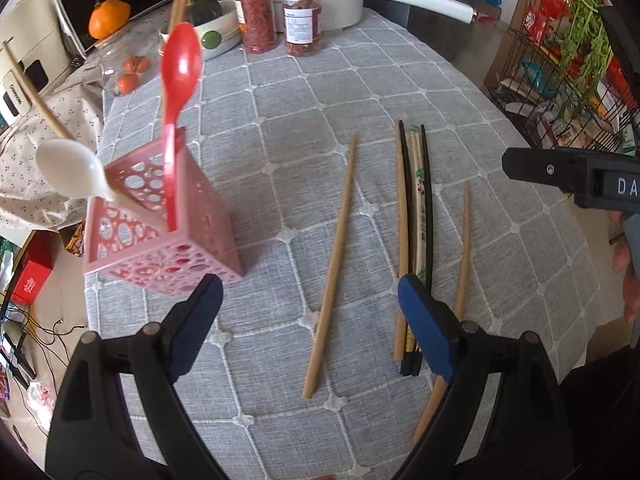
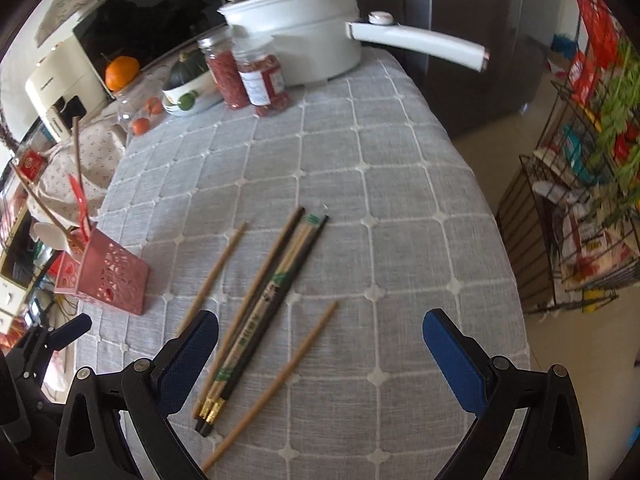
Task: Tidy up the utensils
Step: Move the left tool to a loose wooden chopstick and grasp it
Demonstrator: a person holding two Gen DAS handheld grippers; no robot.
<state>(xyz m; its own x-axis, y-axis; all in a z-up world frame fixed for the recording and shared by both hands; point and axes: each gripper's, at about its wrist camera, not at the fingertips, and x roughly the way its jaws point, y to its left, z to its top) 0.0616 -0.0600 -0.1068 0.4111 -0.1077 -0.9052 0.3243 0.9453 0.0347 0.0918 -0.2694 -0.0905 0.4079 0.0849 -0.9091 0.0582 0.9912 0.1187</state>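
Both grippers are hovering with fingers spread apart and holding nothing. The left gripper (image 1: 310,312) is hanging over a single tan wooden chopstick (image 1: 332,268) lying between its fingers on the grey quilted worktop (image 1: 320,80). The right gripper (image 2: 320,344) is sitting above the mixed bundle of black and printed chopsticks (image 2: 260,312). The pink perforated plastic holder (image 1: 168,236), just beyond the left finger, is already carrying a red plastic spoon (image 1: 180,68). Likely risk: closing on the thin, round stick may roll it aside, or a careless swing may be tipping the light holder.

Perforated pink plastic holder (image 1: 160,236) stands upright with red spoon (image 1: 180,76) and white spoon (image 1: 68,172); loose wooden chopsticks (image 1: 412,236) lie flat alongside.
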